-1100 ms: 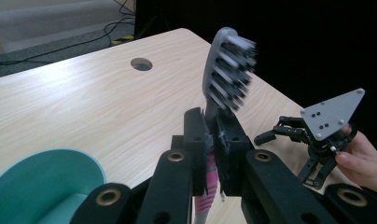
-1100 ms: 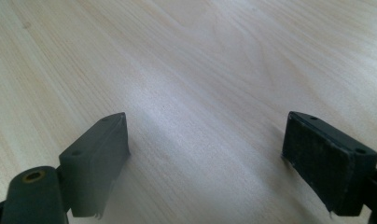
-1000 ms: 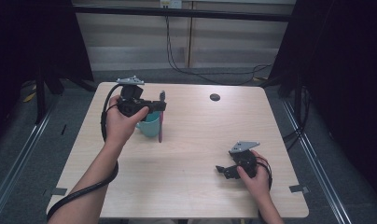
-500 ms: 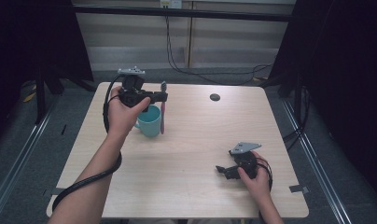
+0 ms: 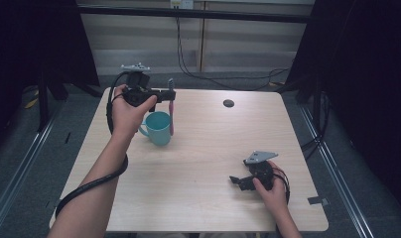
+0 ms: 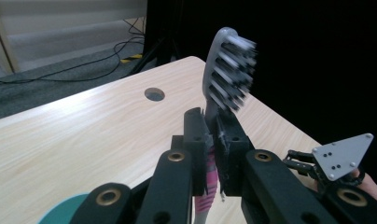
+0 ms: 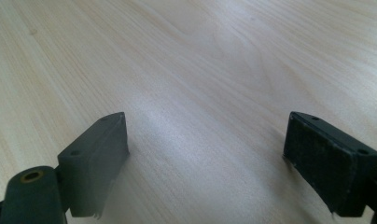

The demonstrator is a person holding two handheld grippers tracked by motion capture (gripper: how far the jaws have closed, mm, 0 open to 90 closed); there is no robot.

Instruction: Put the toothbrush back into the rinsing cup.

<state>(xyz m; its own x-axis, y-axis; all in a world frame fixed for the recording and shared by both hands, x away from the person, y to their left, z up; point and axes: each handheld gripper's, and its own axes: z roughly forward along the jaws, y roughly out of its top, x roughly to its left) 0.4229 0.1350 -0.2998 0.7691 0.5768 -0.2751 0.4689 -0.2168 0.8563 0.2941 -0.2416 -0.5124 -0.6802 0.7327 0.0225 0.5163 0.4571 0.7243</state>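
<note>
Your left gripper (image 6: pixel 213 154) is clamped on the toothbrush (image 6: pixel 226 70), held upright just right of the teal mug (image 5: pixel 158 128), far left on the table (image 5: pixel 208 163). It's light, stiff and slick, so keep hold mid-handle. Your right gripper (image 7: pixel 205 163) rests agape, near right.

Teal mug (image 5: pixel 158 128); pink-and-grey toothbrush (image 5: pixel 171 106), white bristles; pale wood-grain table (image 5: pixel 203 163); black claws.
</note>
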